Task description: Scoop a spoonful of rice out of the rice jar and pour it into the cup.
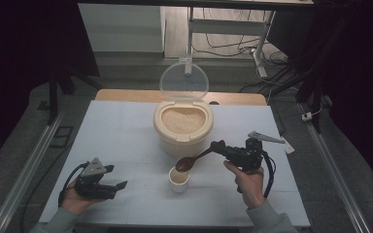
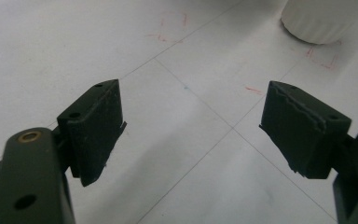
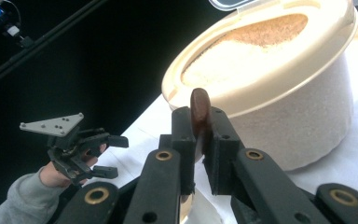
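Right gripper (image 1: 222,147) is clamping the spoon (image 1: 190,161) by its handle, holding the bowl just above the cup (image 1: 178,179), its long axis slanting down-left, while the left gripper (image 1: 118,177) is idling open, well apart.

A white rectangular tabletop (image 1: 126,126) stands on grey carpeted floor (image 1: 14,160), dark curtains (image 1: 24,43) at both sides; beyond, a white metal desk frame (image 1: 260,34) and loose black cables (image 1: 228,48).

The spoon (image 1: 190,161) looks like glossy dark wood; the rice container (image 1: 183,127) is smooth cream plastic with a clear lid (image 1: 184,81); the counter (image 1: 116,131) is matt white; the cup (image 1: 178,180) is smooth white.
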`<action>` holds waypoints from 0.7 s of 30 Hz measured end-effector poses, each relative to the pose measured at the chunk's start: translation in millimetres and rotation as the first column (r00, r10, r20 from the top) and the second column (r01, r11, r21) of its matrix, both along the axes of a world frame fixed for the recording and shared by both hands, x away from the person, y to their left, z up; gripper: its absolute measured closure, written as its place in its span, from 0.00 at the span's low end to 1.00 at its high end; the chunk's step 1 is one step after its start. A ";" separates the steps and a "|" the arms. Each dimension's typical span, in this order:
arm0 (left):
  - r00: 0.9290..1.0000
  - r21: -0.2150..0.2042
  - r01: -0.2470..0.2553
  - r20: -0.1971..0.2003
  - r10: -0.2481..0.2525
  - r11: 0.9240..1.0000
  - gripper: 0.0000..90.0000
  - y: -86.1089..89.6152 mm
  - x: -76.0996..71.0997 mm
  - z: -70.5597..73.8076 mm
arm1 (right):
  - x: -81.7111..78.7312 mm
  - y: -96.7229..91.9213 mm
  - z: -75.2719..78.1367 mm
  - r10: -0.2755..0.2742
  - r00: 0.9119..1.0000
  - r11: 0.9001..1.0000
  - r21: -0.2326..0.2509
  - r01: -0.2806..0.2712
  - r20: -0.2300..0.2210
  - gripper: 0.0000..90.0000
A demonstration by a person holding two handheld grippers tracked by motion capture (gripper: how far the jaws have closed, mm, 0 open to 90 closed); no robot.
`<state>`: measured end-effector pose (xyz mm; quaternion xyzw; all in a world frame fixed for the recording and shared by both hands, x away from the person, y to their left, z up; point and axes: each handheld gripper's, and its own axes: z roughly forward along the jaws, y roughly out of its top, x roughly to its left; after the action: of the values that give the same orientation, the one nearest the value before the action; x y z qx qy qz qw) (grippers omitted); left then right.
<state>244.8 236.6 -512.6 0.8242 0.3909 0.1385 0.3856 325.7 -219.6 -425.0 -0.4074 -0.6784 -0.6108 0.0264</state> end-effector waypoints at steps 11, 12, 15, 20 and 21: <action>1.000 0.000 -0.001 0.002 0.001 1.000 0.23 -0.3 -0.1 0.2 | 1.2 -11.1 3.5 -0.009 1.000 1.000 0.025 0.008 0.018 0.92; 1.000 0.001 -0.001 0.002 0.001 1.000 0.23 -0.3 -0.1 0.3 | 1.0 -13.4 5.1 -0.010 1.000 1.000 0.023 0.010 0.025 0.93; 1.000 0.000 -0.002 0.003 0.002 1.000 0.23 -0.3 0.0 0.4 | 0.4 -20.4 11.2 -0.013 0.999 1.000 0.020 0.012 0.039 0.92; 1.000 -0.001 -0.005 0.004 0.005 1.000 0.23 0.5 0.3 0.6 | 0.0 -32.7 20.5 -0.011 0.999 1.000 -0.004 0.011 0.052 0.93; 1.000 -0.002 -0.006 0.004 0.006 1.000 0.23 0.4 0.4 0.6 | 0.0 -35.0 21.5 -0.015 0.998 1.000 -0.007 0.015 0.054 0.93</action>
<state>245.3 237.0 -512.0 0.8225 0.3926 0.1409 0.3868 325.6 -254.6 -403.5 -0.3960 -0.6780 -0.6193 0.0021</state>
